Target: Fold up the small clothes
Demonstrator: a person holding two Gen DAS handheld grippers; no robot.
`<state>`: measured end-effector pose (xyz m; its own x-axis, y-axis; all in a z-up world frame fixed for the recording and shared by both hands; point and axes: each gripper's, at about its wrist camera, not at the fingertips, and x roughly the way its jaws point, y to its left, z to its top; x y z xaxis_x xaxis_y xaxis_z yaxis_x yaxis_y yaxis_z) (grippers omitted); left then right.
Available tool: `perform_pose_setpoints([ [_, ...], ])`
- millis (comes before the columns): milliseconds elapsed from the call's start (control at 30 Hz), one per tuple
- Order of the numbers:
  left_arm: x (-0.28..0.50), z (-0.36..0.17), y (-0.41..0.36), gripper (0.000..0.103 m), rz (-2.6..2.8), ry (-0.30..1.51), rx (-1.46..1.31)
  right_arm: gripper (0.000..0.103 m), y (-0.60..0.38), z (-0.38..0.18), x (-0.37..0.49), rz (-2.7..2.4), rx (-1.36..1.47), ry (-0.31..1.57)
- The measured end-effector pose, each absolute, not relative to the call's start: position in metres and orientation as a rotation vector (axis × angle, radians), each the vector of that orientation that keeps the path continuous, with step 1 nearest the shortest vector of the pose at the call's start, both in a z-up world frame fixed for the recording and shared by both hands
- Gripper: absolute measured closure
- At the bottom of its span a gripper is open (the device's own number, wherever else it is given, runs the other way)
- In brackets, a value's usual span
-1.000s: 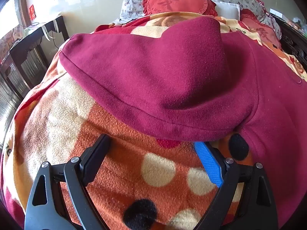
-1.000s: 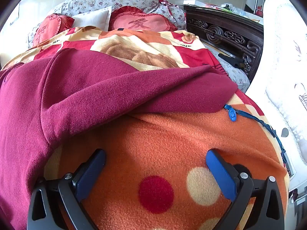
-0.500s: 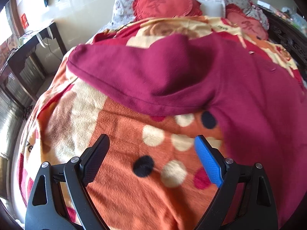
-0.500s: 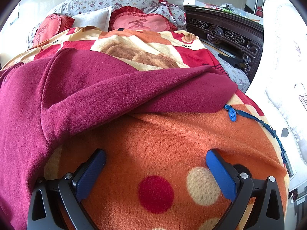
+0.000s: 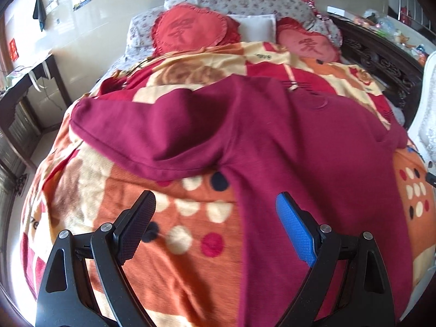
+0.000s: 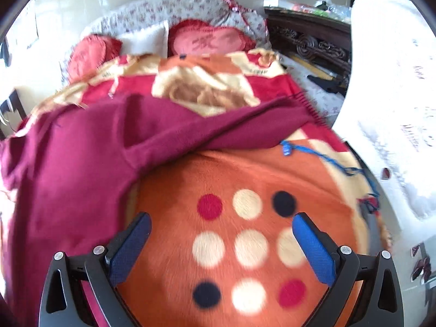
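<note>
A dark red long-sleeved top (image 5: pixel 272 136) lies spread on the bed's orange dotted blanket (image 5: pixel 177 245). One sleeve (image 5: pixel 152 133) reaches left in the left wrist view. The other sleeve (image 6: pixel 245 130) reaches right in the right wrist view, where the body (image 6: pixel 68 169) fills the left. My left gripper (image 5: pixel 215 223) is open and empty, above the blanket and the top's near edge. My right gripper (image 6: pixel 222 237) is open and empty over bare blanket (image 6: pixel 245 245), right of the top's body.
Red heart cushions (image 5: pixel 190 31) and floral pillows (image 5: pixel 231 0) lie at the bed's head. A dark carved wooden frame (image 6: pixel 313 46) runs along the right. A white lace-covered object (image 6: pixel 395 109) stands at the right. A dark desk (image 5: pixel 24 90) stands left of the bed.
Both grippers have pulled back and up from the top, so more of the bed shows. The left one backed off first; the right one only in the last half second. Both stayed open.
</note>
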<state>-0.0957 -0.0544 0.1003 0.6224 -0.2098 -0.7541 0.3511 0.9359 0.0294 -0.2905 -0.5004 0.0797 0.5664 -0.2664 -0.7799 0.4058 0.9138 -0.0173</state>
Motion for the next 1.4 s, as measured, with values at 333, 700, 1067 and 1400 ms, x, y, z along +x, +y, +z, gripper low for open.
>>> perform_pose_setpoints([
  [333,-0.110,0.113,-0.075,0.013,-0.370,0.839,0.162,0.000,-0.430,0.150,-0.313,-0.271,0.212,0.836],
  [700,-0.101,0.124,-0.069,0.013,-0.360,0.836,0.149,0.000,-0.341,0.155,-0.244,-0.129,0.230,0.807],
  [1067,-0.083,0.118,-0.062,0.013,-0.321,0.841,0.128,0.000,-0.302,0.141,-0.193,-0.100,0.177,0.818],
  [1400,-0.079,0.113,-0.068,0.013,-0.314,0.845,0.144,0.000,-0.301,0.136,-0.187,-0.125,0.187,0.814],
])
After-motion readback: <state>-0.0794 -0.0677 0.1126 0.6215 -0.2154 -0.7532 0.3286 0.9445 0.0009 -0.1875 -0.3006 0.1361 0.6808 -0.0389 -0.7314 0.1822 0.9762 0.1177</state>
